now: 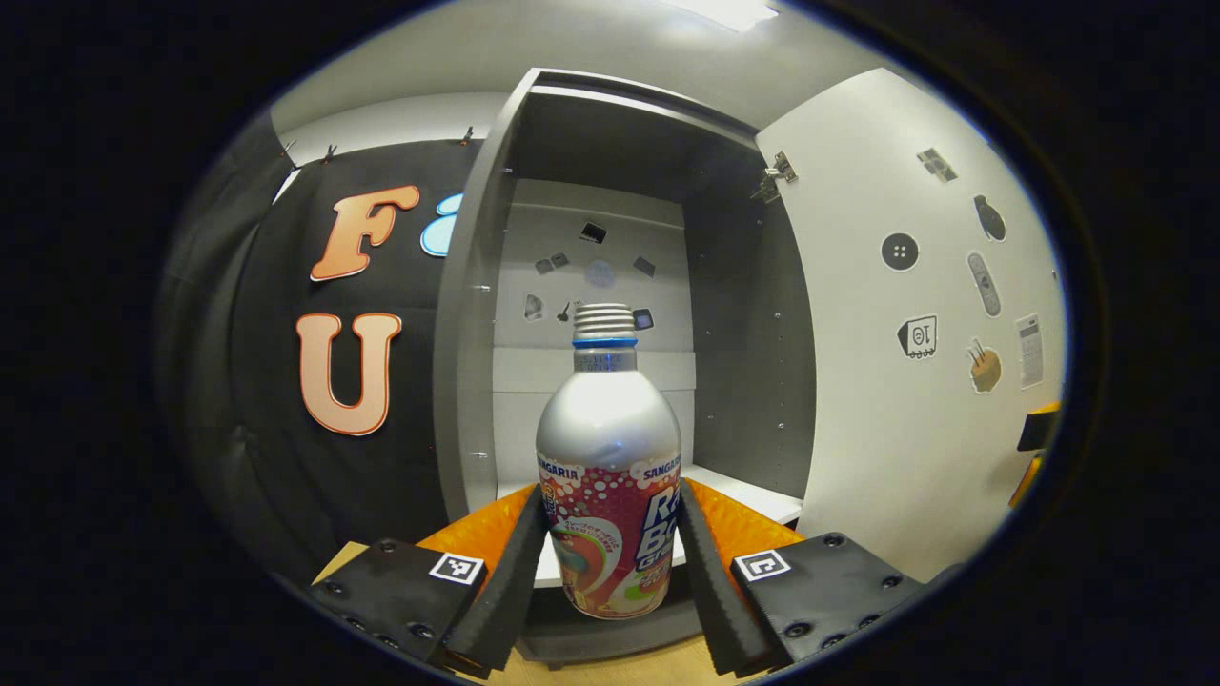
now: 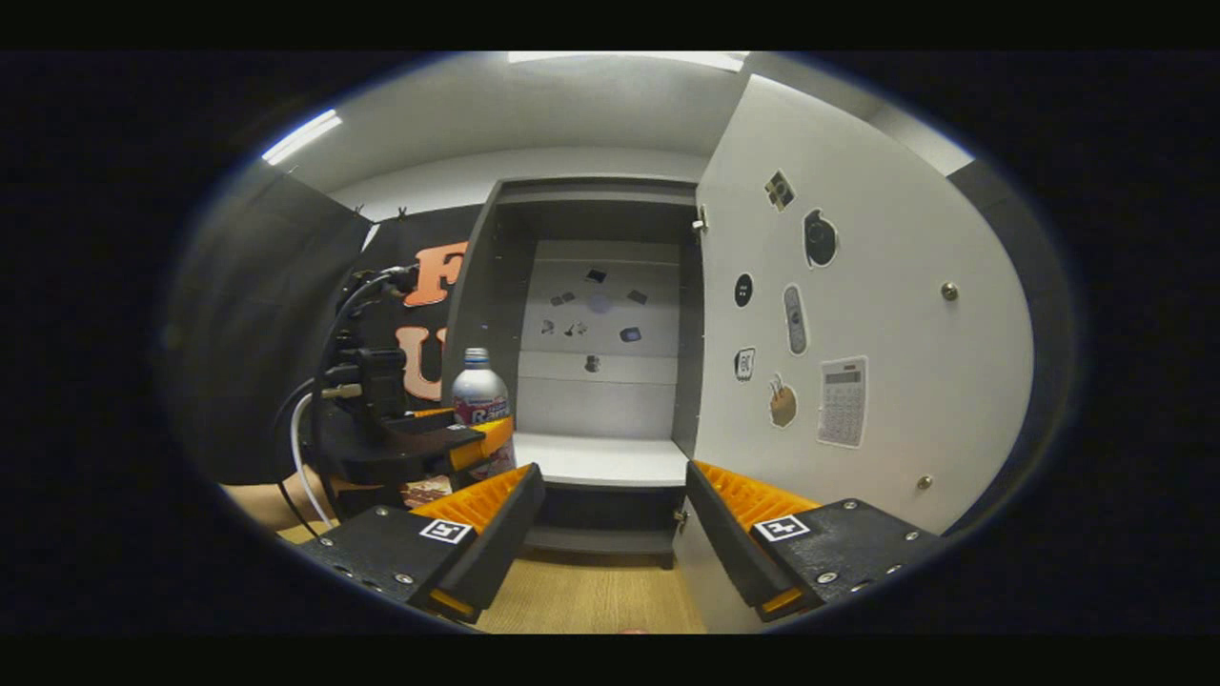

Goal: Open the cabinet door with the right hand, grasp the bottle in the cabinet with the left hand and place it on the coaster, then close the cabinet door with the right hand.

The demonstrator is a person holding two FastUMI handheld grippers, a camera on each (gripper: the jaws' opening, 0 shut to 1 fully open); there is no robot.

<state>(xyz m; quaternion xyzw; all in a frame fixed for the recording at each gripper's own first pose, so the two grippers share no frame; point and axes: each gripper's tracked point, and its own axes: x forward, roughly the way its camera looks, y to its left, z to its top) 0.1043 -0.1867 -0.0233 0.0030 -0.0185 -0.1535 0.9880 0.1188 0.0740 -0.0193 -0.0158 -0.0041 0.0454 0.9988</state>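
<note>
A silver-shouldered bottle (image 1: 610, 448) with a red patterned label stands upright between the fingers of my left gripper (image 1: 610, 562), which is shut on its lower body. In the right gripper view the bottle (image 2: 479, 393) and the left gripper (image 2: 467, 443) are out in front of the grey cabinet (image 2: 496, 286), by its left wall. The white cabinet door (image 2: 858, 333) stands swung open to the right. My right gripper (image 2: 615, 505) is open with nothing between its fingers, facing the cabinet's white shelf (image 2: 600, 459).
The open door (image 1: 905, 362), covered in small stickers, lies close on the right. A wooden tabletop (image 2: 581, 595) runs below the cabinet. A hand and cables (image 2: 305, 457) trail behind the left gripper.
</note>
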